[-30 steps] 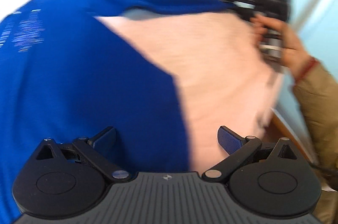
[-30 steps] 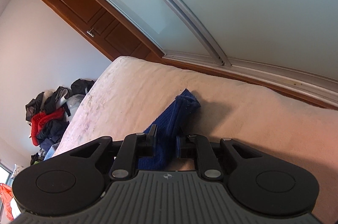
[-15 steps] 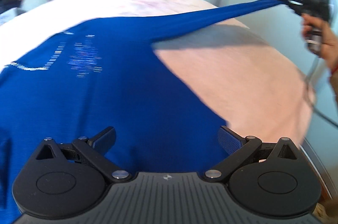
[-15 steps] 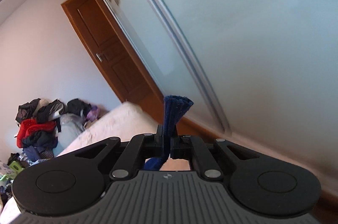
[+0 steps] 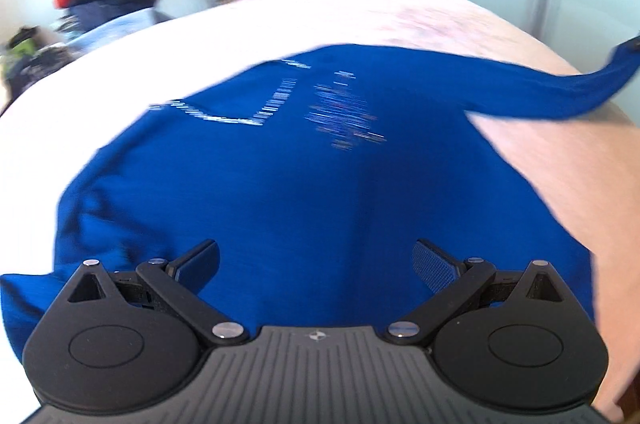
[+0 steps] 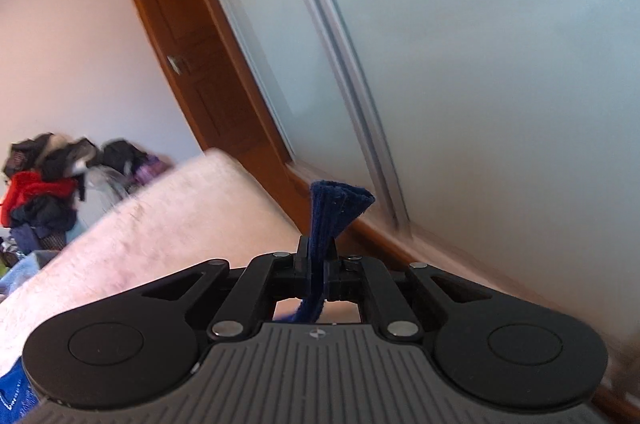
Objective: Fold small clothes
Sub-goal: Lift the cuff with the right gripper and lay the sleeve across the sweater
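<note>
The right gripper [image 6: 317,260] has clamped shut on the sleeve [image 6: 334,212] of the blue shirt [image 5: 320,192] and lifted it off the bed [image 5: 400,8] toward 3 o'clock. The left gripper [image 5: 316,264] (jaws wide, empty) hovers over the spread body, so the sleeve fold is probably starting

Lay spread across the pale pink bed [image 5: 400,4], print side up: blue shirt [image 5: 320,184], one sleeve lifted toward three o'clock.

White print on blue shirt [image 5: 320,184] blurred, unreadable; no other text legible.
</note>
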`<state>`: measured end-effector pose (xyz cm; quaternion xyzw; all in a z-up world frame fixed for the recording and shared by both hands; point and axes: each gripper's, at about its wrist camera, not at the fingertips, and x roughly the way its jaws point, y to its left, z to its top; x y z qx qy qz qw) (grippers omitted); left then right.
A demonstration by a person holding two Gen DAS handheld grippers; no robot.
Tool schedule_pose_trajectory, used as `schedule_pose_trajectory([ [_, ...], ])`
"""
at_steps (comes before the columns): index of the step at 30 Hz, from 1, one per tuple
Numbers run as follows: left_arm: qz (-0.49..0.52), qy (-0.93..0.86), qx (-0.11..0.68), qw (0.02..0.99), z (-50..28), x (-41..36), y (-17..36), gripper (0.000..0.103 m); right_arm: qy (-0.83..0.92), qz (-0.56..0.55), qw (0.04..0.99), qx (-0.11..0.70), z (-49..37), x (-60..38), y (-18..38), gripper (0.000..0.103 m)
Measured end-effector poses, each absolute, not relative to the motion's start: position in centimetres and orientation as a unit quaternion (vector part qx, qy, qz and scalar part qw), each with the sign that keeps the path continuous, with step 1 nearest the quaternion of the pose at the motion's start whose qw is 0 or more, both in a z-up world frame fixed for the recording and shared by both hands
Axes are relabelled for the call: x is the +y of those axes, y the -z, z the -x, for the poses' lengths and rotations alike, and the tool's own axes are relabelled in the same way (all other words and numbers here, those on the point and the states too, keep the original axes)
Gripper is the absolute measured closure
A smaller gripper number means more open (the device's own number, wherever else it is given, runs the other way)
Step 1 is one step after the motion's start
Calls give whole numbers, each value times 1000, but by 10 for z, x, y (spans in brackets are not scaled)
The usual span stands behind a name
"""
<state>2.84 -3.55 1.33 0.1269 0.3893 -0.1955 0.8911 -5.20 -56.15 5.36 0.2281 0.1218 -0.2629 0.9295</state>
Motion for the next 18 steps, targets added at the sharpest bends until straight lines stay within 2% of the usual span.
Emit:
schedule_pose_trajectory([
  [4, -123, 132, 394, 901, -65, -11, -3, 0, 218, -201, 952, 78, 42, -539, -80, 95],
  [12, -108, 33, 392, 913, -143, 73, -26, 0, 142, -224, 956, 126, -2, -503, -64, 95],
  [18, -59, 44, 436, 897, -223, 134, -26, 0, 72, -236, 957, 152, -15, -448, -62, 94],
])
